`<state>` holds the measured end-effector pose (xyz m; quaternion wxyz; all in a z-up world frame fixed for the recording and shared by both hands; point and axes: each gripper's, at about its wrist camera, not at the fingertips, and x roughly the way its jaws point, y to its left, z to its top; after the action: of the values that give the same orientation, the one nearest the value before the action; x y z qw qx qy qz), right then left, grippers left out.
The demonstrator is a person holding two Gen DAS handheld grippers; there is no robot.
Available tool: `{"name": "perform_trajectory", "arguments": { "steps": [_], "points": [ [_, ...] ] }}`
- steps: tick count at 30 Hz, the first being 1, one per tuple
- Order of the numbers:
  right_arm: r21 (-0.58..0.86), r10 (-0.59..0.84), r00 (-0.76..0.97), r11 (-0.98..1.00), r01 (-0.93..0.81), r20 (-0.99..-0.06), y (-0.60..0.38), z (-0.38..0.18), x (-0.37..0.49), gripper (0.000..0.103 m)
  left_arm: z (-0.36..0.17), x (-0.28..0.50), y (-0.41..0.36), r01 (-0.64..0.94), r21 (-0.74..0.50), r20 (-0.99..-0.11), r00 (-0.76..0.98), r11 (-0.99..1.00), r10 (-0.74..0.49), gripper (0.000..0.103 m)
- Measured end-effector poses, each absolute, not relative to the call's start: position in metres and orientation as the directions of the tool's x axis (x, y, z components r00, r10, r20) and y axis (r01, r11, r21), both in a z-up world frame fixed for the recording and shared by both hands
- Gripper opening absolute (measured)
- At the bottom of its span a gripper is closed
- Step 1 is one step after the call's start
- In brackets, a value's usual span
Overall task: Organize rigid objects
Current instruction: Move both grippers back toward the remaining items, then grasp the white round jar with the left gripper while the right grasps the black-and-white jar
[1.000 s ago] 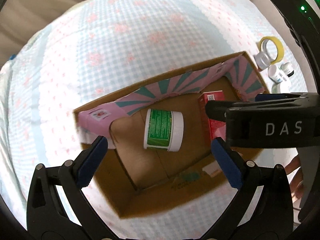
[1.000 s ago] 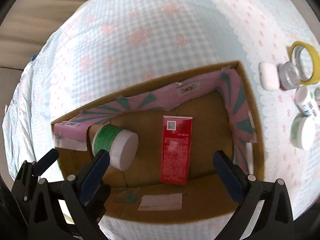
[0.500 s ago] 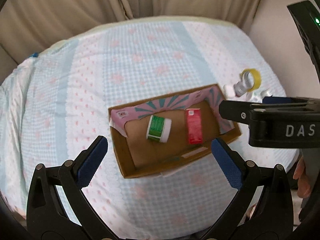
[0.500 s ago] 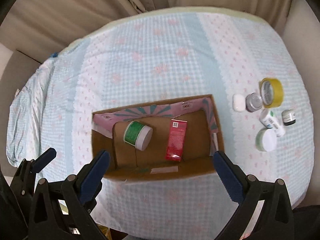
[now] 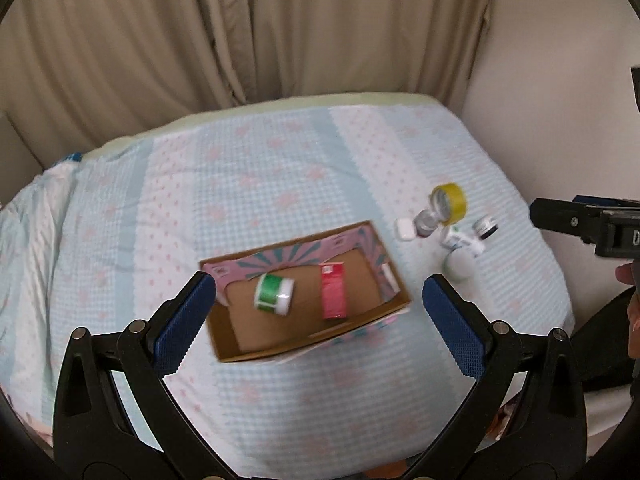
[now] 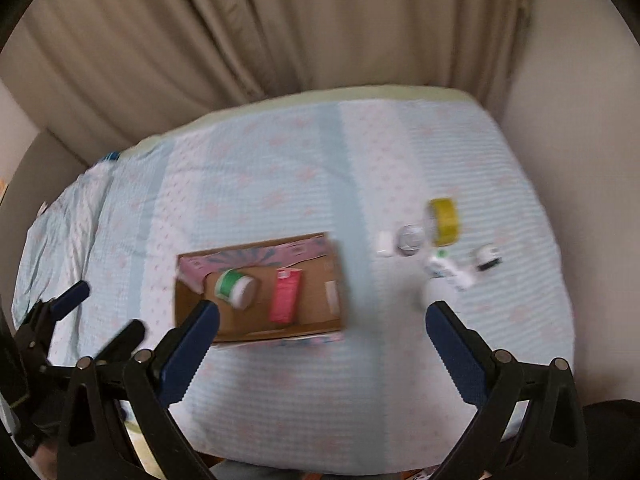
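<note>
cardboard box [image 5: 304,346] is centred ahead; loose jars [image 6: 440,256] are seen rightward, nearer the right tongs [image 6: 320,344]; both tongs are held released, empty.

1. A cardboard box [image 5: 394,280] sits on the bed [image 5: 280,184], with a curtain [image 5: 240,32] behind the bed.
2. In the box, a jar [image 5: 274,294] lies on its side at the left, and a carton [image 5: 333,290] lies flat to its right, apart from it.
3. Right of the box, on the bed, a cluster: tape roll [image 5: 450,202] farthest back, a small case [image 5: 405,229] nearest the box, and a tub [image 5: 460,264] nearest the front.
</note>
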<state>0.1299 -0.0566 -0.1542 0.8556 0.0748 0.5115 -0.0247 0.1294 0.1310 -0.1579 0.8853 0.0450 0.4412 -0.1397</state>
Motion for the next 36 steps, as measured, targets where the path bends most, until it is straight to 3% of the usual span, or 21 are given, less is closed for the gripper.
{"name": "perform_trajectory", "arguments": {
  "steps": [7, 13, 26, 36],
  "points": [
    [0.109, 0.016, 0.498, 0.981, 0.159, -0.867, -0.165, -0.149, 0.109, 0.103, -0.153, 0.111, 0.047, 0.249, -0.053, -0.764, 0.614, 0.967, -0.2, 0.103],
    [0.078, 0.011, 0.507, 0.991, 0.111, -0.862, -0.247, -0.173, 0.113, 0.103, -0.182, 0.105, -0.035, 0.215, -0.089, -0.773, 0.601, 0.972, -0.204, 0.103],
    [0.045, -0.015, 0.517, 0.994, 0.104, -0.856, -0.345, -0.281, 0.153, 0.103, -0.324, 0.13, -0.159, 0.344, -0.095, -0.807, 0.523, 0.934, -0.275, 0.103],
    [0.044, -0.008, 0.528, 0.995, 0.087, -0.849, -0.366, -0.386, 0.185, 0.103, -0.45, 0.153, -0.2, 0.382, -0.048, -0.814, 0.521, 0.923, -0.258, 0.103]
  ]
}}
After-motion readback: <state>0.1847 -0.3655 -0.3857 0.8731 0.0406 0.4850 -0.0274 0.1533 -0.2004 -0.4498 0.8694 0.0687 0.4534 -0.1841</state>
